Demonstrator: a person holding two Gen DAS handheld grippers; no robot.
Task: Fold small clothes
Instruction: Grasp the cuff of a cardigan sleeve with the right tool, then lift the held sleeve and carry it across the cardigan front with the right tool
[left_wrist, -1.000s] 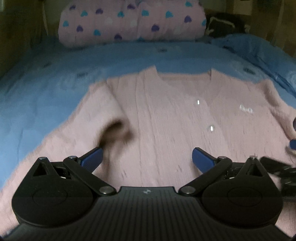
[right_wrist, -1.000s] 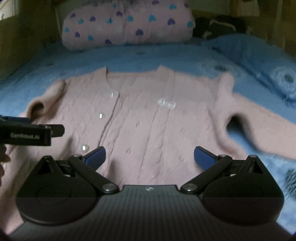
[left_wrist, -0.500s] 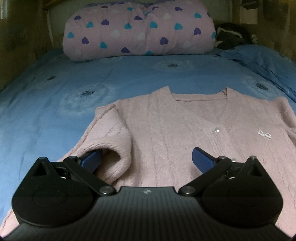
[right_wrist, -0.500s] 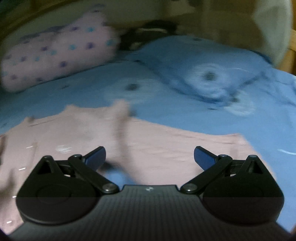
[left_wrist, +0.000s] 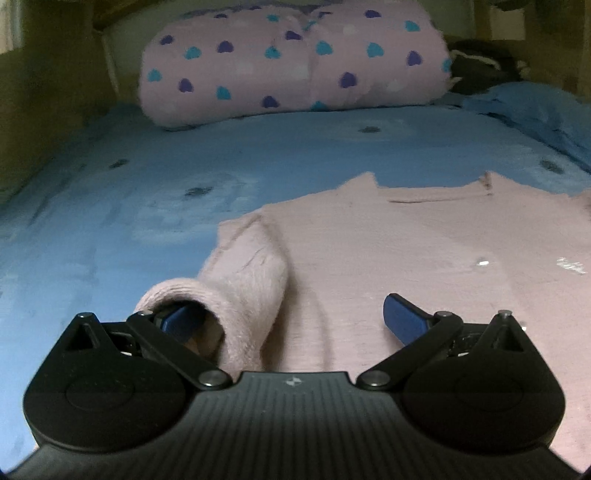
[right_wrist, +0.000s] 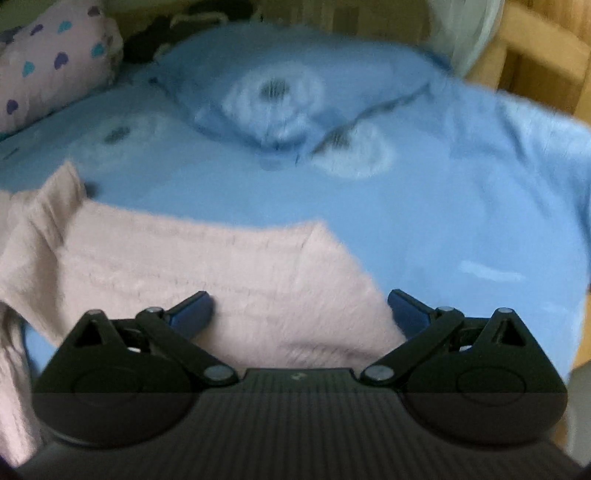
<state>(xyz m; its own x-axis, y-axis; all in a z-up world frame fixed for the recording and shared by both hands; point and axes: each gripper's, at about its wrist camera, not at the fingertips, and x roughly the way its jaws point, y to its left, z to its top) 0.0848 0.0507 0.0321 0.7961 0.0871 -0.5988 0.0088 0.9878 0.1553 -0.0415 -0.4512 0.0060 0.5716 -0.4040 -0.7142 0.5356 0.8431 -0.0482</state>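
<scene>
The pink cardigan (left_wrist: 424, 258) is spread flat on the blue bed sheet (left_wrist: 110, 206). Its sleeve cuff (left_wrist: 207, 295), at 9 o'clock, is slipped over 1 finger of the wide-open left gripper (left_wrist: 291, 317). The right gripper (right_wrist: 301, 310) is held open over the other sleeve (right_wrist: 221, 266).

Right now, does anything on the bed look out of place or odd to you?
One thing: the pink cardigan lies flat, but its sleeve cuff has slipped over one finger of the open left gripper, like a sock on it. The other sleeve lies between the open right gripper's fingers.
</scene>
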